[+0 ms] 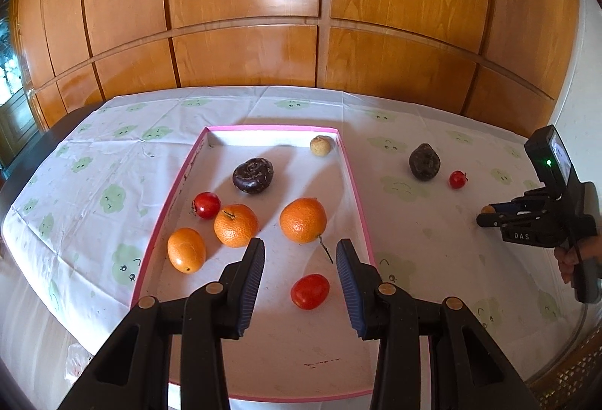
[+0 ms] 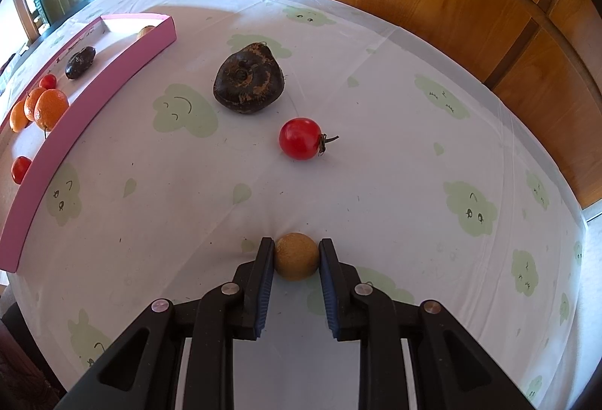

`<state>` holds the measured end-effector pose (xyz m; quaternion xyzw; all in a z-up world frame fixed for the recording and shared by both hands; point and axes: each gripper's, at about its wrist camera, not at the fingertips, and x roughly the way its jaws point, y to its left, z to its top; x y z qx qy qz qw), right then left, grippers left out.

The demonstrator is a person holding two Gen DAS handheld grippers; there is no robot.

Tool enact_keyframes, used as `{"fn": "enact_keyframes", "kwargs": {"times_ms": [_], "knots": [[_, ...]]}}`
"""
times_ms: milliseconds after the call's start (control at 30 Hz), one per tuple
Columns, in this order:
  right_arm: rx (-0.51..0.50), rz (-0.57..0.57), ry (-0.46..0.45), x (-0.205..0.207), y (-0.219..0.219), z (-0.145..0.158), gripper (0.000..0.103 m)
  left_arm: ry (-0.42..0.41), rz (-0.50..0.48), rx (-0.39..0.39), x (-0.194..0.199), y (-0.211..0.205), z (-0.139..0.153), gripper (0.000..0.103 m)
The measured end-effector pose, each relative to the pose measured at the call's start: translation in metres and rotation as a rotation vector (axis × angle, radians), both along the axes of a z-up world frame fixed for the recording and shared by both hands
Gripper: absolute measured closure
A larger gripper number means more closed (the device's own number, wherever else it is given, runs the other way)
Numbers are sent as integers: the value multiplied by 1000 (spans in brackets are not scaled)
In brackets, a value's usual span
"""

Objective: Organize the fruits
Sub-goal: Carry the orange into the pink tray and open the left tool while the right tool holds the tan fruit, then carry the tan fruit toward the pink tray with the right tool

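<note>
Right gripper (image 2: 296, 257) is clamped on a small tan round fruit (image 2: 295, 256) at its fingertips, with the fruit apparently resting on the tablecloth (image 2: 376, 184) — not lifted, as far as I can judge. Left gripper (image 1: 300, 261) hangs over the near end of the pink-rimmed tray (image 1: 353, 184), jaws apart, nothing between them; a red tomato (image 1: 310, 291) lies in the tray just below the gap. Already in the tray: three oranges, the right one (image 1: 303, 220) closest to the left fingers, another tomato, a dark brown fruit (image 1: 253, 175) mid-tray and a second tan fruit at the far right corner. On the cloth to the right of the tray: a larger dark brown fruit (image 2: 248, 79) and a stemmed cherry tomato (image 2: 300, 138), both beyond the right gripper. Risks: grip is only at the very pad tips on a small sphere — it could squirt out forward on lift and roll toward the cherry tomato or off the table. Pads also press down into the cloth, so a lift may drag or pinch fabric. On the way to the tray, the raised pink wall could clip the fruit, and both grippers converging over the tray could collide. Loose round fruit in the tray will roll if bumped.
</note>
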<state>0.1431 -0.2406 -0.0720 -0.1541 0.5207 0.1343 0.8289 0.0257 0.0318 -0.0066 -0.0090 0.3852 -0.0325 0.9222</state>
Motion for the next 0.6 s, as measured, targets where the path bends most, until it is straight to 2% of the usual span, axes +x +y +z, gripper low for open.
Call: {"fn": "enact_keyframes", "kwargs": {"times_ms": [367,600], "knots": [[-34,-22,-12,-4,4,-1,80,-1,5,-18,0,6,-3,63],[-72,-85,5,0,17,3,80,1,33,-39,-1,18,-4,63]]}}
